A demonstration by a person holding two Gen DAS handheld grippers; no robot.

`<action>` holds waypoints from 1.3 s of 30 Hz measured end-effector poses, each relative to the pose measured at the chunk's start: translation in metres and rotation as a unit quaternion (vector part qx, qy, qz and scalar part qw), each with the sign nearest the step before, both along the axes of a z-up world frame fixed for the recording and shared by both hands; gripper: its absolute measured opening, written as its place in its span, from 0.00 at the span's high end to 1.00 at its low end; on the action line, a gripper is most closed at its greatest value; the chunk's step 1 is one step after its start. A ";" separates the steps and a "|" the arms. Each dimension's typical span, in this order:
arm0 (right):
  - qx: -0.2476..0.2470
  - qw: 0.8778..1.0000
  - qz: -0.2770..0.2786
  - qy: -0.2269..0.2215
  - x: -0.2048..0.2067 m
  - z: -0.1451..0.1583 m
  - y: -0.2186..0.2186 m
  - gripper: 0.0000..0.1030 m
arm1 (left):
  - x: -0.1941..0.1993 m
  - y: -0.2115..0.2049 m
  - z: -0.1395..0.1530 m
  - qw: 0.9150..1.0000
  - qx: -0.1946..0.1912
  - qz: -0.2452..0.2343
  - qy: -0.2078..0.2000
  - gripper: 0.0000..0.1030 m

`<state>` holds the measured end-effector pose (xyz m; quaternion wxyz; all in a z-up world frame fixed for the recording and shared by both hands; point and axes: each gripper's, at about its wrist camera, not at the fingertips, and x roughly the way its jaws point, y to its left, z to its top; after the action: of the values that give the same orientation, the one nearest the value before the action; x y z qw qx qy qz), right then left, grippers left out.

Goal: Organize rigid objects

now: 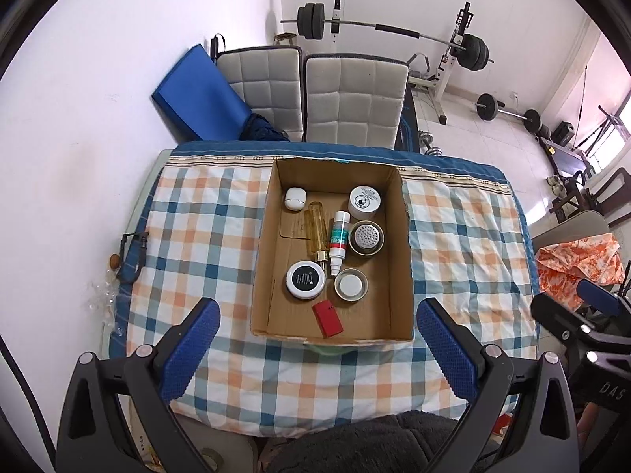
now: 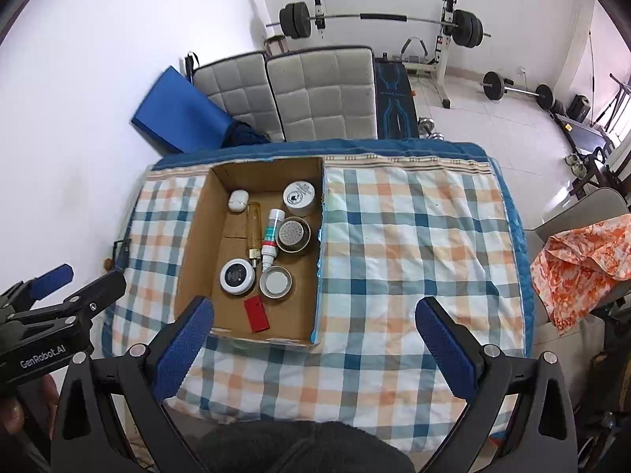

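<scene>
My left claw point(image 1: 317, 349) and right claw point(image 2: 315, 349) both hang spread and empty above the table's near edge. Beyond, every small item sits inside the cardboard box point(image 1: 260, 244) toward the far edge; sorting looks finished.

- The box point(image 1: 276, 213) is brown cardboard, dull and a bit rough.
- The checked cloth point(image 1: 197, 236) under it is soft and wrinkly.
- The yellow bottle point(image 1: 316, 228) looks like shiny see-through glass or plastic.
- The round strainer point(image 1: 366, 237) is shiny metal.
- The gripper pads point(image 1: 189, 354) are bumpy blue rubber.
</scene>
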<state>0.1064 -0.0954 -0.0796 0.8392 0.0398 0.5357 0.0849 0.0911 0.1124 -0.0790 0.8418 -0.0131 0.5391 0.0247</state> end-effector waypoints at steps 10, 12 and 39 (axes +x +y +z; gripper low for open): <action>0.007 1.000 0.001 -0.007 -0.031 0.032 -0.019 0.00 | -0.040 -0.015 0.021 1.000 -0.001 0.012 -0.001 0.00; -0.002 1.000 0.009 -0.013 -0.037 0.037 -0.017 0.00 | -0.045 -0.016 0.023 1.000 0.004 0.014 -0.002 0.00; -0.076 0.995 -0.041 -0.046 -0.076 0.054 0.016 0.00 | -0.062 0.010 0.034 1.000 0.000 -0.022 -0.020 0.00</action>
<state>0.0308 -0.0795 -0.0256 0.8663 -0.0063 0.4993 0.0110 0.0290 0.1224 -0.0453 0.8528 -0.0017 0.5222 0.0065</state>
